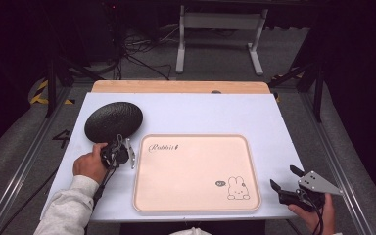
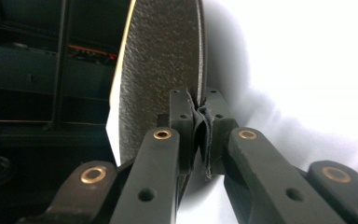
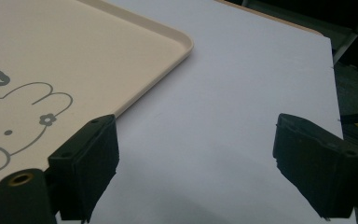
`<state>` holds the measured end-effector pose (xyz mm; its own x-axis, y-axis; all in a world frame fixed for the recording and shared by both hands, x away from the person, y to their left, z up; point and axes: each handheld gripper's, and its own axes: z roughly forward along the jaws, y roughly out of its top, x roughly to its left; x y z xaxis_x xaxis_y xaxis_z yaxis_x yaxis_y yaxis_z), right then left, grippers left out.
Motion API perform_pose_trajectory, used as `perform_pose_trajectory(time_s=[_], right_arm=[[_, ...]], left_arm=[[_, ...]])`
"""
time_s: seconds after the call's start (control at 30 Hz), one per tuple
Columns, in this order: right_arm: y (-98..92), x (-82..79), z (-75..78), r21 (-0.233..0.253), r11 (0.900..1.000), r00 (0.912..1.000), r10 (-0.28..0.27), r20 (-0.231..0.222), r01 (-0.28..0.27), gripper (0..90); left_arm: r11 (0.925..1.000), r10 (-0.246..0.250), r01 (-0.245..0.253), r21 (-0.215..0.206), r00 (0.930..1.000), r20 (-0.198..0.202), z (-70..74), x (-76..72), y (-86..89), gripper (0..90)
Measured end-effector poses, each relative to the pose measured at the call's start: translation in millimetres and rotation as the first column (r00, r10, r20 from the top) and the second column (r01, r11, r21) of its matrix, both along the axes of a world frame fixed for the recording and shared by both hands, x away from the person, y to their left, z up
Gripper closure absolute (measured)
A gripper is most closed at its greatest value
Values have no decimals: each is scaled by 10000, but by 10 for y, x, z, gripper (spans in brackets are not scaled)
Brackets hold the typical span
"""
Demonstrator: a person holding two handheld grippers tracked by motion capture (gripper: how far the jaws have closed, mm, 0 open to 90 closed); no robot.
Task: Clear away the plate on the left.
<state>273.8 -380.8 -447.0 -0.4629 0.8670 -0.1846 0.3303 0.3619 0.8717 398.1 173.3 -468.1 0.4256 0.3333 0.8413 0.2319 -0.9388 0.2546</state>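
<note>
At table's left | black textured oval mat (image 1: 113, 121) | left tool (image 1: 115, 152) clamped on its rim | right tool (image 1: 286, 180) apart

White-topped table (image 1: 186, 115), with a strip of bare wood along its far edge. A cream tray (image 1: 196, 139) with a rabbit drawing lies flat at centre-near. A black textured disc (image 1: 113, 121) sits just beyond the tray's far-left corner.

Rectangular cream plastic tray (image 1: 196, 171) with rounded corners lies flat on the white tabletop (image 1: 196, 115); it bears a "Rabbit" script and a line-drawn rabbit (image 1: 237, 188). Beyond the tabletop's wooden far edge stands a white metal frame (image 1: 220, 34) on grey floor
</note>
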Motion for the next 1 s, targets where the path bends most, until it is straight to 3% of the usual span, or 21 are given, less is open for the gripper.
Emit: perform_pose_trajectory(time_s=[0.17, 0.33, 0.57, 0.7, 0.8, 0.93, 1.0], right_arm=[[1, -3, 0, -5, 10000, 10000, 18, 0, -18, 149], [-4, -6, 0, -14, 10000, 10000, 20, -5, -20, 149], [-4, -7, -3, -66, 10000, 10000, 51, -36, -51, 149], [-8, -4, -5, -79, 10000, 10000, 39, -34, -39, 148], [-9, -5, -5, -79, 10000, 10000, 58, -35, -58, 148], [2, -5, -7, -139, 9998, 9999, 125, -42, -126, 146], [4, -6, -7, -158, 9998, 9999, 124, -45, -125, 146]], left_arm=[[10000, -64, 63, 53, 9999, 154, 1, 1, -6, 872], [9972, 146, -119, -734, 9992, 365, 38, -9, 32, 873], [9968, 259, -225, -767, 9987, 444, 60, -19, 39, 872], [9943, 227, -178, -1051, 9987, 455, 79, -21, 67, 873], [9950, 231, -184, -979, 9986, 475, 111, -36, 74, 873], [9911, 327, -240, -1309, 9974, 643, 170, -72, 74, 872], [9919, 213, -126, -1267, 9975, 676, 201, -95, 65, 872]])
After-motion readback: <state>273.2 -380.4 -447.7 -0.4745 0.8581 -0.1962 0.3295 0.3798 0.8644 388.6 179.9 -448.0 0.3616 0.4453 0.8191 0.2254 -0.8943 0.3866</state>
